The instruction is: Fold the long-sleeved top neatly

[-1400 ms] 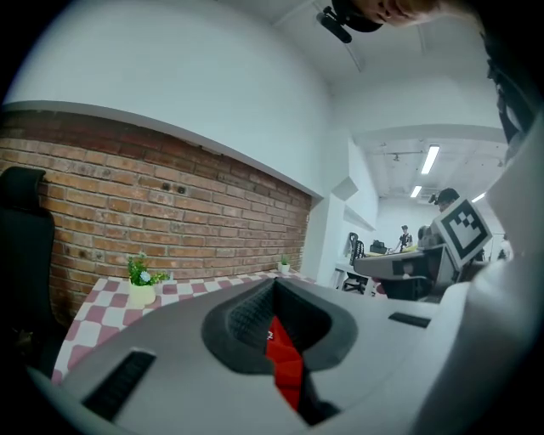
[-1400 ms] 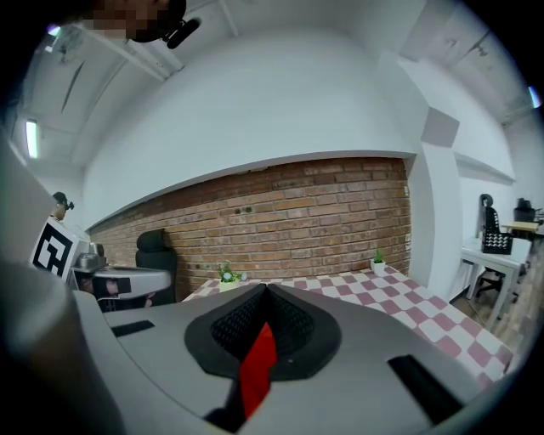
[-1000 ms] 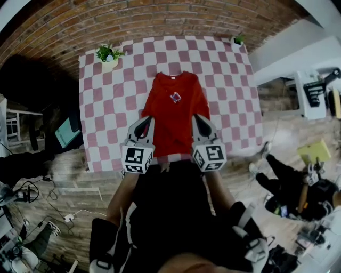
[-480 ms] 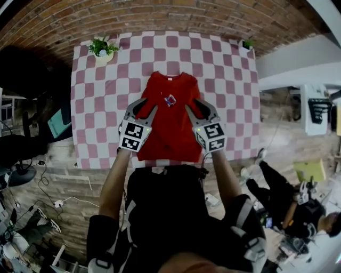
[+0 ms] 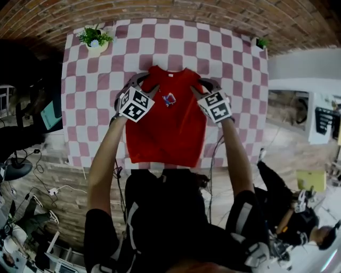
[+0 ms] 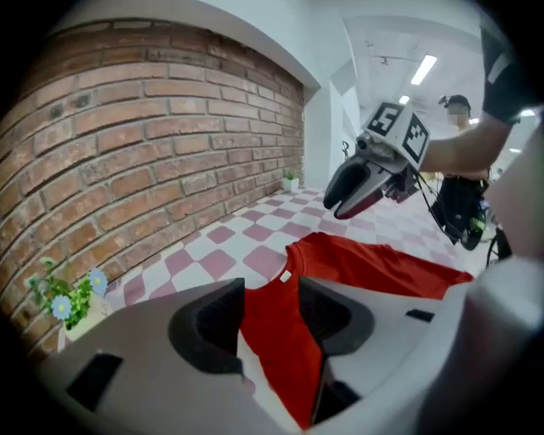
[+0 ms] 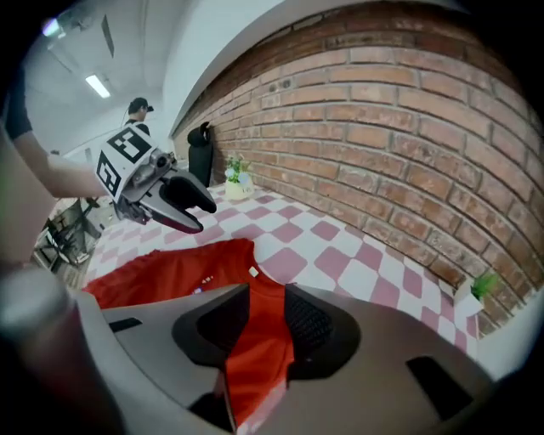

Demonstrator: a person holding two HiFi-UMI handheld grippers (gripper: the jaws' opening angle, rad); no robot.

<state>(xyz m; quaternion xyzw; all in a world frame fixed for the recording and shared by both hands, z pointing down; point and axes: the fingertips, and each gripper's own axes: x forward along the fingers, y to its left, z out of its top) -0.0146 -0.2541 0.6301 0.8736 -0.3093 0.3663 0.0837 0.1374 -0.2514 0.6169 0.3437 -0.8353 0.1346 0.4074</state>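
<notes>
At the near edge of the bench (image 5: 229, 64), the hem of the red long-sleeved top (image 5: 166, 128) lies just inside the border of the pink-and-white checked cloth. The garment is flat, a narrow rectangle in outline, with its collar toward the far side. On the wooden floor to the right, a person (image 5: 277, 186) sits.

Farther along, the wearer's bare forearms reach to the top's shoulders. The left claw (image 5: 145, 84) is over the left shoulder and the right claw (image 5: 200, 86) over the right, with the small chest print (image 5: 170, 99) between them.

The head view alone shows the garment's full length, but the marker cubes hide much of the jaws. The two gripper views settle the matter. In each, the jaws stand apart, having just been opening, with red cloth showing in the gap and neither pad pressing on it. Whether the tips touch the fabric cannot be told. These views also show the white collar label (image 6: 285, 276), the opposite claw held over its own shoulder of the top, and a lit room with someone standing far off.

Beyond the collar, a potted plant (image 5: 95, 40) with pale flowers stands at the far left corner. A smaller green plant (image 5: 262, 42) stands at the far right, and a brick wall (image 5: 176, 10) runs behind.

A second ago both claws were closed over the lower part of the top, near the hem. Half a second ago they were at mid-length.
</notes>
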